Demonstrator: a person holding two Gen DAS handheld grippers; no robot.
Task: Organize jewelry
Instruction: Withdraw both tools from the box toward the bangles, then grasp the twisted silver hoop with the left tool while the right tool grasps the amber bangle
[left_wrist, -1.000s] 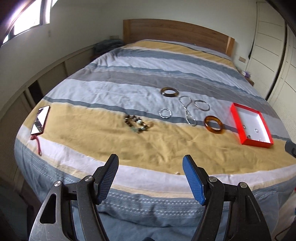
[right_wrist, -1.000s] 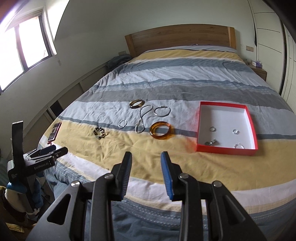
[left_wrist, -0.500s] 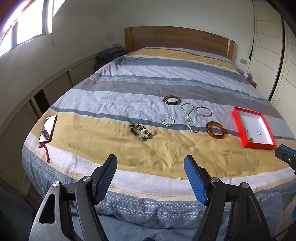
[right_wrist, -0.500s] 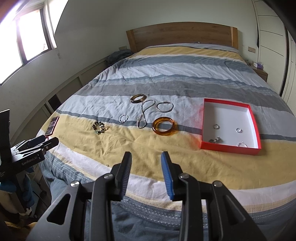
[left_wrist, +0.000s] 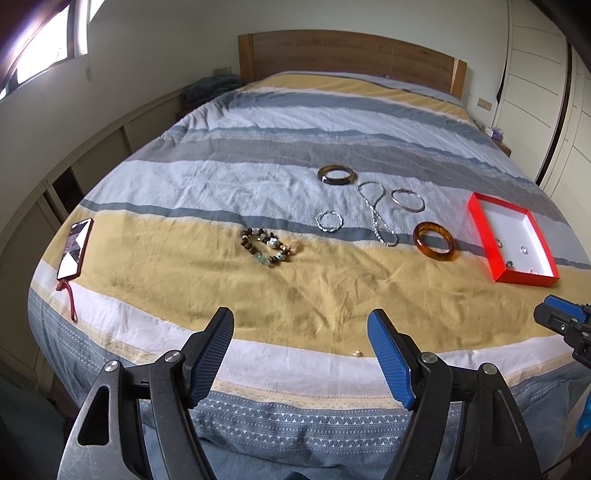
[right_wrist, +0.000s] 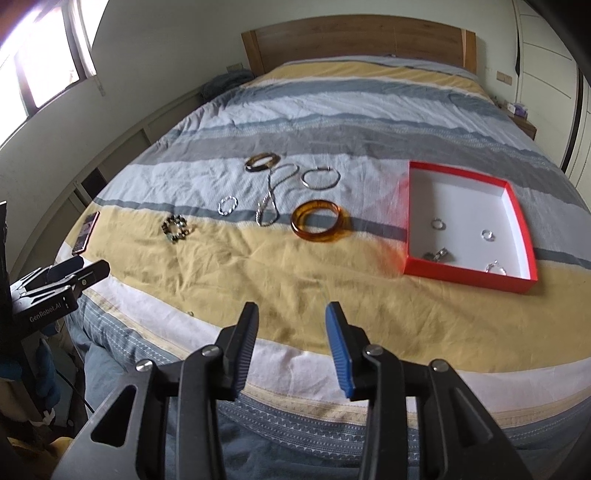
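Jewelry lies on a striped bed: an amber bangle (left_wrist: 434, 242) (right_wrist: 319, 220), a dark brown bangle (left_wrist: 336, 174) (right_wrist: 261, 162), a silver necklace (left_wrist: 376, 214) (right_wrist: 272, 194), a thin silver hoop (left_wrist: 407, 199) (right_wrist: 320, 178), a small twisted silver bracelet (left_wrist: 329, 221) (right_wrist: 227, 205) and a beaded bracelet (left_wrist: 266, 250) (right_wrist: 176, 228). A red box (left_wrist: 480, 225) (right_wrist: 465, 274) with a white inside holds several small rings. My left gripper (left_wrist: 301, 354) is open and empty at the bed's near edge. My right gripper (right_wrist: 291, 347) is open and empty, also short of the jewelry.
A phone (left_wrist: 75, 248) (right_wrist: 85, 232) with a red cord lies at the bed's left edge. A tiny object (left_wrist: 357, 353) lies on the white stripe by my left gripper. Wooden headboard (left_wrist: 347, 55) at the far end, wardrobe doors (left_wrist: 535, 92) to the right.
Both grippers have drawn back and tilted slightly, so the jewelry sits a little farther off. The right gripper's jaws have opened a little wider. Nothing on the bed has moved.
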